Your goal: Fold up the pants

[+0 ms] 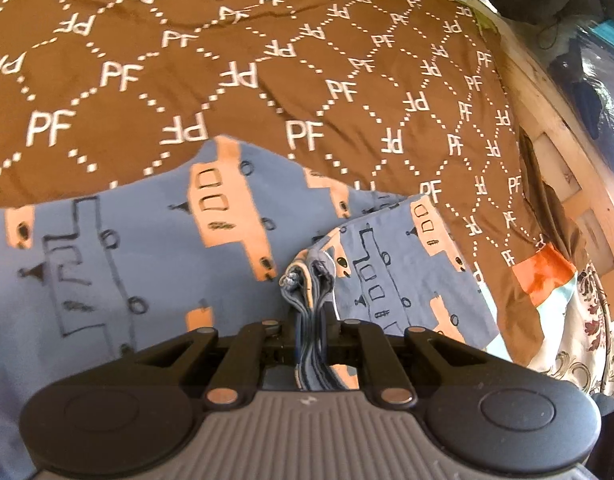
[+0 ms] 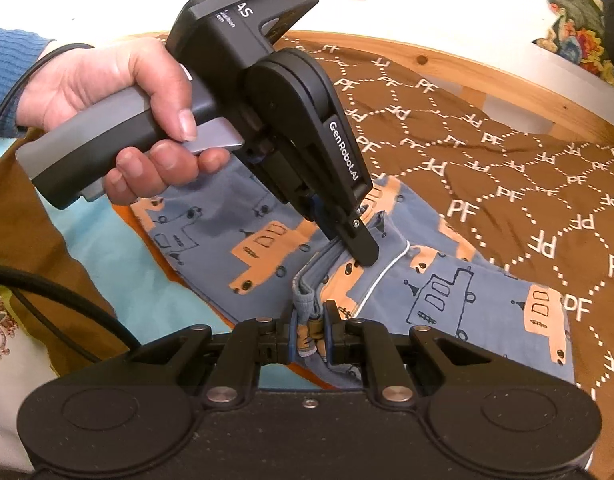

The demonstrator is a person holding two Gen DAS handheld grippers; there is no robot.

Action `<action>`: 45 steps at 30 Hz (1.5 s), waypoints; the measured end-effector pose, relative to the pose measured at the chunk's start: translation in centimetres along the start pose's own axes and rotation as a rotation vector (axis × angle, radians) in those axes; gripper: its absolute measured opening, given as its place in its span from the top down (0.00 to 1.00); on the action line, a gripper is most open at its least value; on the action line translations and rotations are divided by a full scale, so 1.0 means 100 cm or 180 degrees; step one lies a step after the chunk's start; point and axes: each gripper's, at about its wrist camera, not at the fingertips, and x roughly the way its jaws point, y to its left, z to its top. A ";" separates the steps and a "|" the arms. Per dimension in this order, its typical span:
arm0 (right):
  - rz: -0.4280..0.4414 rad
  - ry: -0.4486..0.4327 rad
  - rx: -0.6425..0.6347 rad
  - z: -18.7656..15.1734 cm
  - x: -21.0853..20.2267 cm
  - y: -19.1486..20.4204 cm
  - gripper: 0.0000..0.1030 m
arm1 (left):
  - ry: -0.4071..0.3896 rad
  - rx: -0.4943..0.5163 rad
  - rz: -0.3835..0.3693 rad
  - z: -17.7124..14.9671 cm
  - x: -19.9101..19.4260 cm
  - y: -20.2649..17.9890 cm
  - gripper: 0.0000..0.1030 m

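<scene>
Both of your grippers are pinching bunched fabric of the blue pants (image 2: pixel 267 240) — your left gripper (image 1: pixel 310 332) clamps a gathered edge, your right gripper (image 2: pixel 309 334) a thick fold. The pants lie spread on the brown patterned bedspread (image 1: pixel 267 60) — your left hand (image 2: pixel 119 96) grips its handle above them.

A bed with a pine frame (image 2: pixel 467 68) carries a brown quilt (image 1: pixel 267 40) (white "PF" letters inside dotted diamonds). The blue pants (image 1: pixel 127 264) with orange trucks lie on the quilt's near part; beside the quilt's corner show an orange-and-turquoise cloth (image 1: pixel 543 276) and floral fabric (image 1: pixel 587 344).
</scene>
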 end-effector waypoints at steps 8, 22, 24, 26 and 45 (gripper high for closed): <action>0.0036 0.0101 -0.0079 0.004 0.008 0.007 0.85 | -0.0011 -0.0118 -0.0020 -0.007 0.002 0.014 0.88; -0.0755 -0.0188 -0.0226 0.010 0.001 -0.074 0.39 | -0.0818 -0.0302 0.0520 -0.037 -0.024 -0.006 0.36; -0.0753 -0.0266 -0.0345 0.017 -0.001 -0.084 0.32 | -0.0872 -0.0430 0.0505 -0.039 -0.024 -0.006 0.36; -0.0768 -0.0351 -0.0315 0.024 -0.002 -0.092 0.24 | -0.0894 -0.0488 0.0495 -0.039 -0.024 -0.003 0.36; -0.1462 -0.0203 -0.0336 -0.008 0.001 -0.113 0.06 | -0.1227 -0.0740 0.1033 -0.071 -0.031 -0.021 0.19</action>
